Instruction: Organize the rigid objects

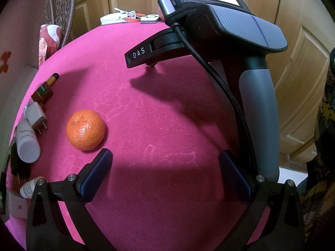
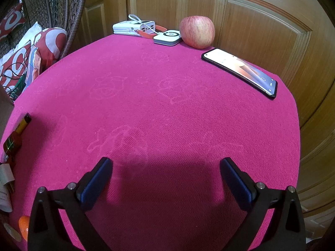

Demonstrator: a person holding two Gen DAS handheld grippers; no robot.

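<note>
My left gripper point(image 1: 165, 156) is open and empty above the pink tabletop point(image 1: 159, 113). An orange point(image 1: 85, 129) sits just beyond its left fingertip. Along the left edge lie a white bottle point(image 1: 27, 142), a white plug adapter point(image 1: 36, 118), a dark red box point(image 1: 41, 93) and a lighter point(image 1: 52, 79). My right gripper point(image 2: 166, 163) is open and empty above bare cloth; its body shows in the left wrist view point(image 1: 240, 29). At the far edge are an apple point(image 2: 197, 31), a phone point(image 2: 240, 72), a white round-dial device point(image 2: 167, 37) and a white power bank point(image 2: 134, 27).
A wicker chair point(image 2: 69, 14) with red-and-white cushions point(image 2: 31, 50) stands left of the table. Wooden doors point(image 2: 251, 25) close off the back and right. More small items, a black plug point(image 1: 17, 163) and a small bottle point(image 1: 31, 187), crowd the near left edge.
</note>
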